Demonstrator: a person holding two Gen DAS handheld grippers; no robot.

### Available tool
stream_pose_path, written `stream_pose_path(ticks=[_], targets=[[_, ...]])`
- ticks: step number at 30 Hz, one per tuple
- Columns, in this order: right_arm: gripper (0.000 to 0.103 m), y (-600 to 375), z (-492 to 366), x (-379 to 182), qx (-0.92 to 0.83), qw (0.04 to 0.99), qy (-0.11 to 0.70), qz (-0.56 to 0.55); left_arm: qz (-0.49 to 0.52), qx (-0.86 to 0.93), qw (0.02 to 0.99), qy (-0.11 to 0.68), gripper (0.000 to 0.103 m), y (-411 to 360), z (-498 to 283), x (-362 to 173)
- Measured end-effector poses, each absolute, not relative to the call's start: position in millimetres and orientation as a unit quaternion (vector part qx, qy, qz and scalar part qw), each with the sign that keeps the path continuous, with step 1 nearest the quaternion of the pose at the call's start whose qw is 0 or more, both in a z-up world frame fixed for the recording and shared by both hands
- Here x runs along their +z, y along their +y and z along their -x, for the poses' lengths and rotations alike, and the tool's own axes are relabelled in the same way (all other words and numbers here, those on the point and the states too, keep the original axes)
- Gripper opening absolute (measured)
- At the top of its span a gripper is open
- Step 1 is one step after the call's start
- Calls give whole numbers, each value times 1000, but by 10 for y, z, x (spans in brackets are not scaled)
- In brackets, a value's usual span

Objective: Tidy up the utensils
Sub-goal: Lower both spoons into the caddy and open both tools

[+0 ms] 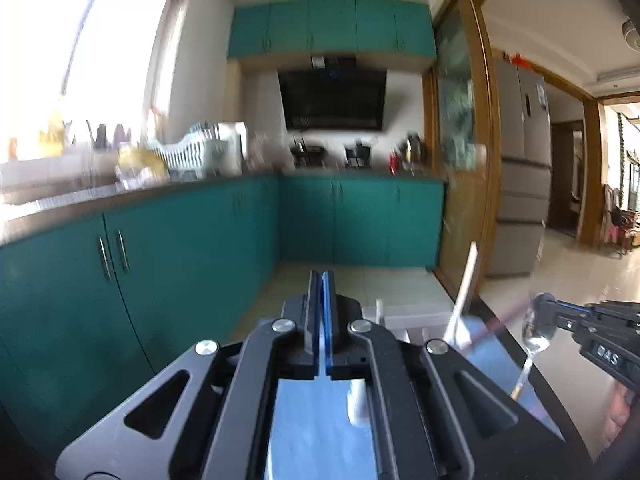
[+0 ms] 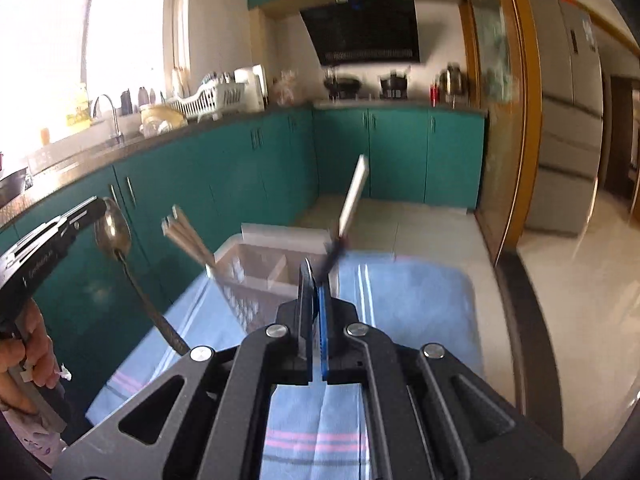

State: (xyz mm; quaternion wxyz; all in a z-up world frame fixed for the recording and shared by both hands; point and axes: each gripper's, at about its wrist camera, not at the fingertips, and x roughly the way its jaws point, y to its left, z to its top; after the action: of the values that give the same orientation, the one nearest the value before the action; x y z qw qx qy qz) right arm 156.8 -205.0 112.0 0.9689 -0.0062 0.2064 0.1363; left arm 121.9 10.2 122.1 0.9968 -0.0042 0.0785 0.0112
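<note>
My left gripper [image 2: 100,206] is shut on the bowl of a metal spoon [image 2: 116,230], which hangs handle-down over the blue striped cloth [image 2: 420,304]. In the left wrist view the same gripper [image 1: 323,280] shows its jaws pressed together. In the left wrist view a black gripper [image 1: 540,300] at the right also pinches a spoon [image 1: 538,338] by its bowl. My right gripper [image 2: 316,276] is shut, and its tips meet the dark lower end of a white-handled utensil [image 2: 354,196]. That utensil stands tilted by the clear divided utensil holder [image 2: 272,264]. Pale chopsticks [image 2: 188,236] lean in the holder.
Teal cabinets [image 2: 224,184] line the left and far walls under a counter with a sink and a white dish rack [image 2: 208,98]. A range hood [image 2: 364,28] hangs at the back. A wood-framed glass door [image 2: 500,120] and a fridge [image 2: 568,112] stand to the right.
</note>
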Motion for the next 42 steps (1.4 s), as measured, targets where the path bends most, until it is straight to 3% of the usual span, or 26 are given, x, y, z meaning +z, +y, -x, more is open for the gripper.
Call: stream_pose_path(ticks=[6, 10, 23, 38, 39, 42], targets=[[3, -1855, -1826, 1658, 98, 985, 137, 31, -21, 47, 998, 37, 1, -24, -1580, 1660], [3, -1773, -2122, 1795, 58, 990, 119, 42, -46, 59, 996, 50, 1, -123, -1977, 1778], [3, -1592, -2872, 1376, -3, 983, 164, 82, -121, 50, 981, 141, 1, -406, -2728, 1220], [3, -1459, -2898, 1127, 1, 980, 174, 100, -111, 44, 978, 174, 3, -354, -2939, 967], [3, -1452, -2900, 1105, 0, 979, 177, 102, -109, 44, 977, 176, 3, -338, -2954, 981], [7, -1462, -2898, 1080, 1, 978, 184, 100, -98, 42, 978, 179, 20, -284, -2980, 999]])
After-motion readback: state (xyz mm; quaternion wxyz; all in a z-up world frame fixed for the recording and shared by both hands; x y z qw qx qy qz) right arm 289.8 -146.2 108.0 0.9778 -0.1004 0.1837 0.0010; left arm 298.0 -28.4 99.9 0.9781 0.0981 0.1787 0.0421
